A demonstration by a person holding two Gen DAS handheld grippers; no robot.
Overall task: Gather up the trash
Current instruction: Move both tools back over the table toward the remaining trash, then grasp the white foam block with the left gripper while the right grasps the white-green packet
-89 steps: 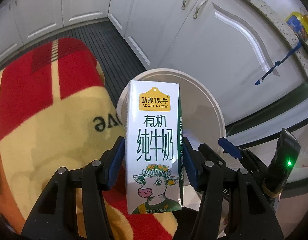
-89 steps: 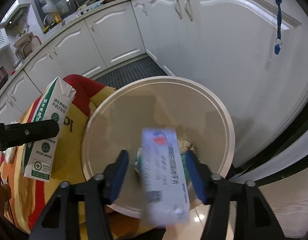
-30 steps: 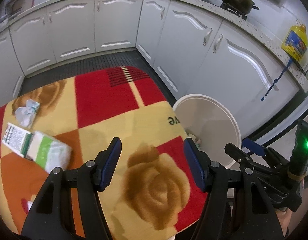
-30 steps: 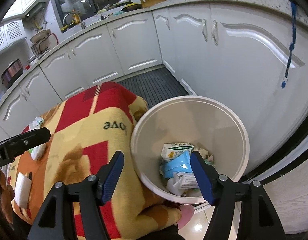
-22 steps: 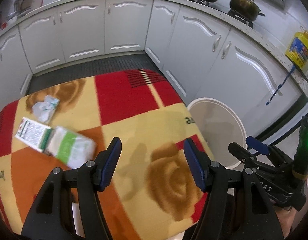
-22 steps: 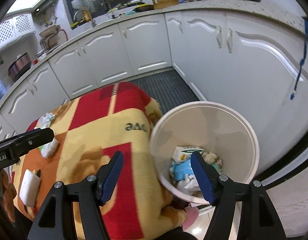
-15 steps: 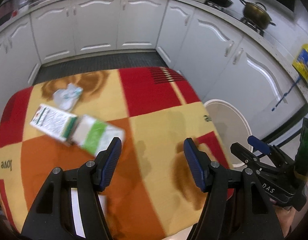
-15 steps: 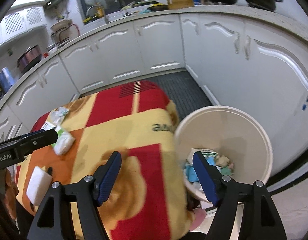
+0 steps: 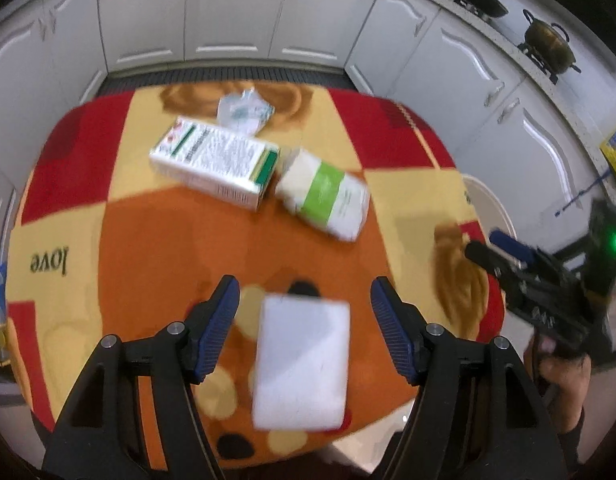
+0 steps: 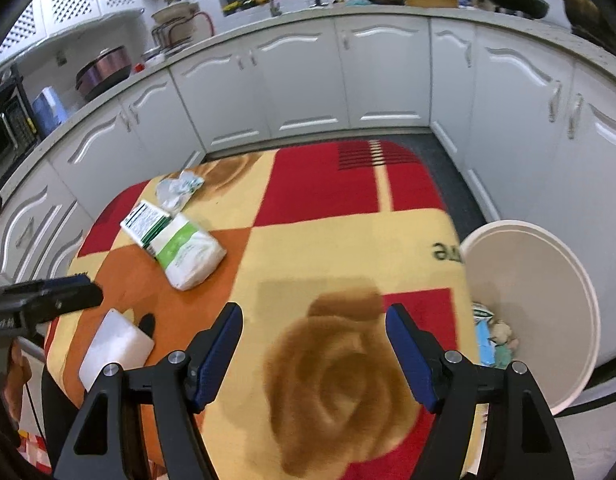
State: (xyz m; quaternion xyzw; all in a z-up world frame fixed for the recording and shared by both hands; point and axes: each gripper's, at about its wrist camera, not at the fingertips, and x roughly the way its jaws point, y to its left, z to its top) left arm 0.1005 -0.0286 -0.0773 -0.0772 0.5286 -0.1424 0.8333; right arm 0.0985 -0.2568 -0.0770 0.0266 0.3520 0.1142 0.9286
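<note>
My left gripper [image 9: 305, 300] is open and empty above a flat white packet [image 9: 302, 364] near the table's front edge. Beyond it lie a white and green carton [image 9: 214, 162] on its side, a soft white pack with a green band [image 9: 324, 200] and a crumpled wrapper [image 9: 244, 110]. My right gripper [image 10: 314, 330] is open and empty over the rose pattern of the cloth. The white bin [image 10: 548, 300] stands at the table's right, with trash [image 10: 492, 336] in its bottom. The carton [image 10: 146, 224], pack [image 10: 186, 254], wrapper [image 10: 178, 190] and white packet [image 10: 116, 348] also show in the right wrist view.
The table carries a red, yellow and orange cloth [image 9: 148, 240]. White kitchen cabinets [image 10: 348, 80] ring the table, with a dark mat [image 10: 448, 148] on the floor between. The right gripper's body [image 9: 548, 280] sits at the table's right edge in the left wrist view.
Both grippers dropped their cartons into the bin, then swung left and back over the table. The left gripper now hangs over the white packet.
</note>
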